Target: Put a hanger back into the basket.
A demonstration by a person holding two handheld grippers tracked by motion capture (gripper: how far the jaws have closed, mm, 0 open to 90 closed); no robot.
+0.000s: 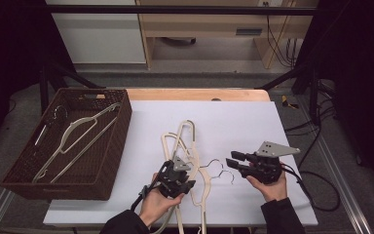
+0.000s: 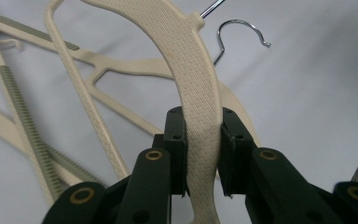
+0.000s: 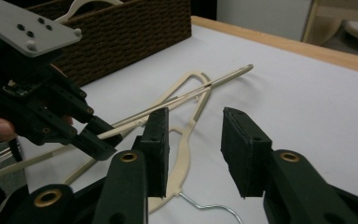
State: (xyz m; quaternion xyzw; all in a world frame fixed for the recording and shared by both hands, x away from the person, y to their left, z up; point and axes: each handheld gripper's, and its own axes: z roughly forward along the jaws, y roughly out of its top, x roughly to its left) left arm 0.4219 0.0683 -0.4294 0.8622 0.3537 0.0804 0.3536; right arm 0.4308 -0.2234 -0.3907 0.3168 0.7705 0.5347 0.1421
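While a beige textured hanger [image 2: 198, 88] is clamped by its shoulder between the jaws of the left gripper [image 1: 179, 181], near the front edge of the table [image 1: 253, 122], the step in hand is judged to be the lifting of one hanger out of a tangled pile of hangers [image 1: 185, 146] lying on the white cover toward the middle of the front edge. The right gripper [image 1: 237, 161] is held just beside the pile, toward the right edge, with its jaws parted and nothing between them. A woven brown basket [image 1: 104, 165] is set at the left edge of the table, and at least one pale hanger in the basket [image 1: 75, 131] is seen resting aslant inside it, with a thin wire piece near its far left corner that cannot be made out clearly. For the next move, the gripped hanger would probably have to be raised clear of the others, its metal hook [image 2: 242, 32] freed, and then carried left over the basket's rim
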